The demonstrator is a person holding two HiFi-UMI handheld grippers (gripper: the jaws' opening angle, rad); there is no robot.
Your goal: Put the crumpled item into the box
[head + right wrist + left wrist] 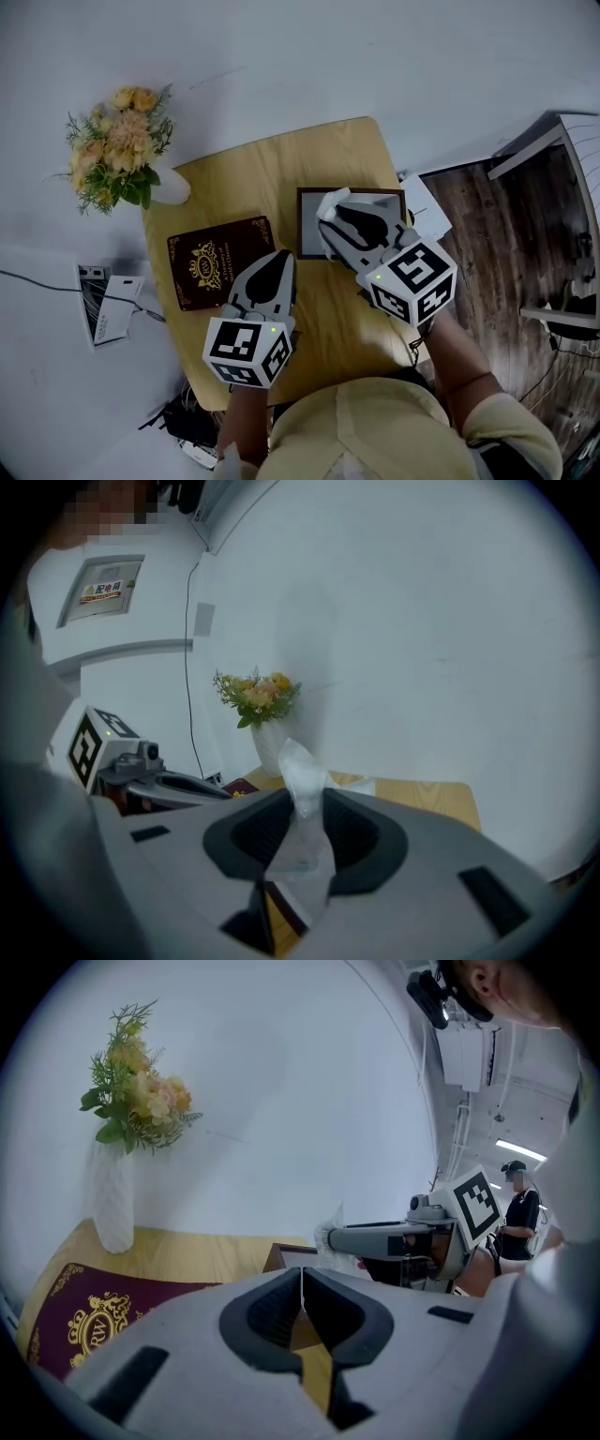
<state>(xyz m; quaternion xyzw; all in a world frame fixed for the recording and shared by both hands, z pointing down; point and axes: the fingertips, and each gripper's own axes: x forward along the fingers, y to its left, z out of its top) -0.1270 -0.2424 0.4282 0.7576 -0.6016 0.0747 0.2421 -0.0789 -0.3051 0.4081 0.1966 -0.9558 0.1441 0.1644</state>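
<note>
crumpled item [298,766] pinched in right gripper [305,808] over the box [302,225]; lower it inside the rim, then release. left gripper [302,1293] closed, empty; keep clear.

The left gripper [279,265] has a light grey moulded shell, and its tapering jaws are lined with black ribbed pads [267,1312]. The right gripper [330,208] is of the same build. Dark rectangular slots [131,1377] are set into the shells. Each unit carries a rear cube with white faces and black square markers: left cube [248,349], right cube [412,281]. A small green light [377,277] is lit on each. The person wears a pale yellow short-sleeved top [375,431].
</note>
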